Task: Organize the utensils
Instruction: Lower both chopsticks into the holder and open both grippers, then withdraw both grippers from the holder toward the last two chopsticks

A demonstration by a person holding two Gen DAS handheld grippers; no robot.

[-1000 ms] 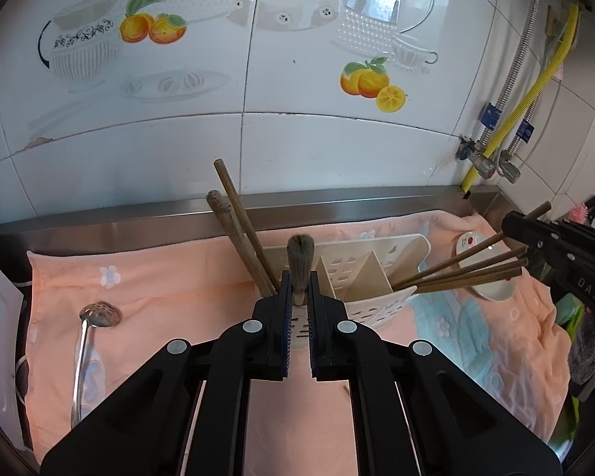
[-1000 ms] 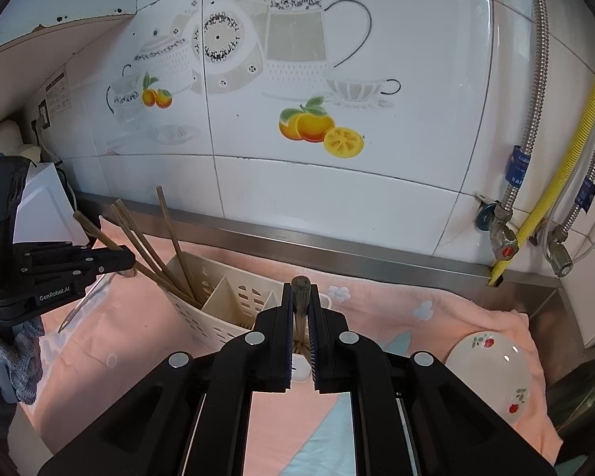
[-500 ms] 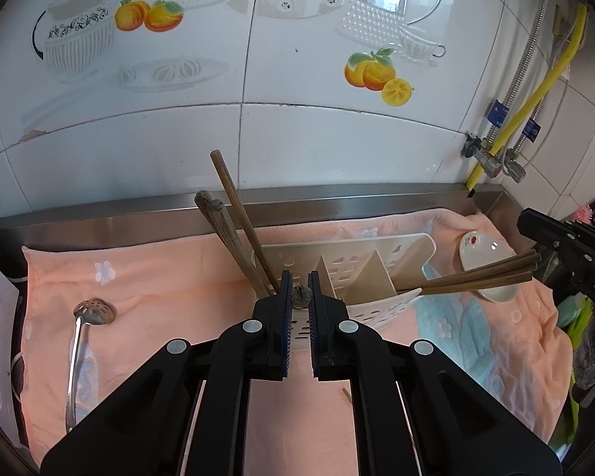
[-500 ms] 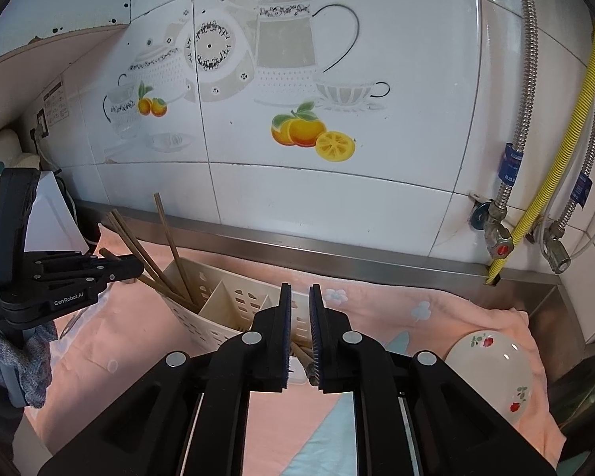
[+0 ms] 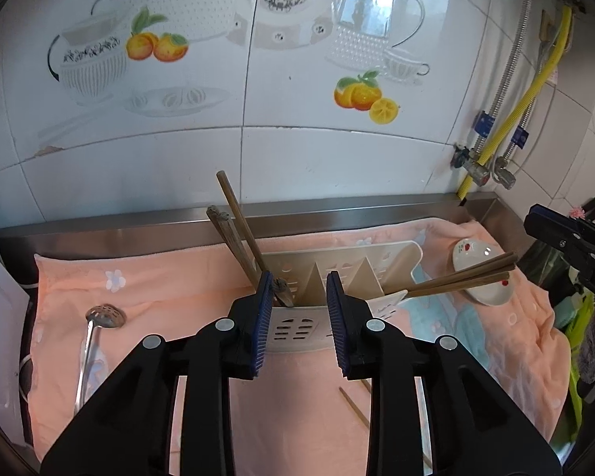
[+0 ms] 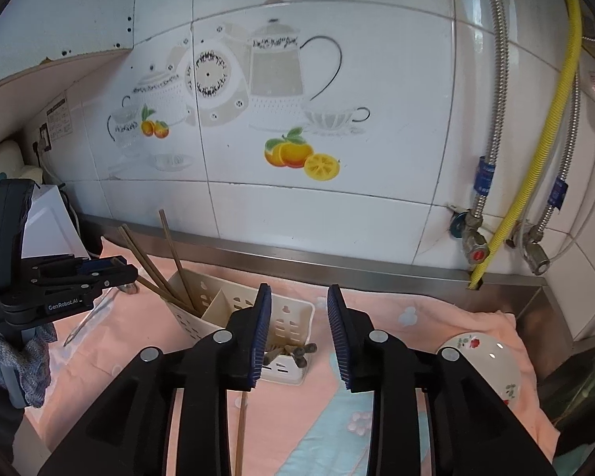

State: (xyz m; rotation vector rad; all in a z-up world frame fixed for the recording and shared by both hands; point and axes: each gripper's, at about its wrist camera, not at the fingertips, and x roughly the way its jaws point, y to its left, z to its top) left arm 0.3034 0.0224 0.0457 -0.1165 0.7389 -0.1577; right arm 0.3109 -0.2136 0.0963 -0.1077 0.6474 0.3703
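Note:
A cream slotted utensil holder (image 5: 337, 273) (image 6: 234, 309) with three compartments stands on the pink towel. Brown chopsticks (image 5: 238, 230) (image 6: 166, 269) lean out of its left compartment; more chopsticks (image 5: 464, 277) (image 6: 293, 351) stick out of its right compartment. My left gripper (image 5: 297, 309) is open and empty just in front of the holder, over its left side. My right gripper (image 6: 297, 329) is open and empty above the holder's right compartment. Each gripper shows at the edge of the other's view. A loose chopstick (image 5: 353, 408) (image 6: 241, 432) lies on the towel.
A metal skimmer ladle (image 5: 95, 337) lies on the towel at the left. A small white floral dish (image 5: 480, 273) (image 6: 484, 369) sits at the right. Tiled wall, steel ledge (image 5: 337, 210) and pipes with valves (image 6: 476, 238) stand behind.
Both grippers have opened and released the chopsticks they held; these now rest in the holder's compartments. Both grippers have drawn back slightly.

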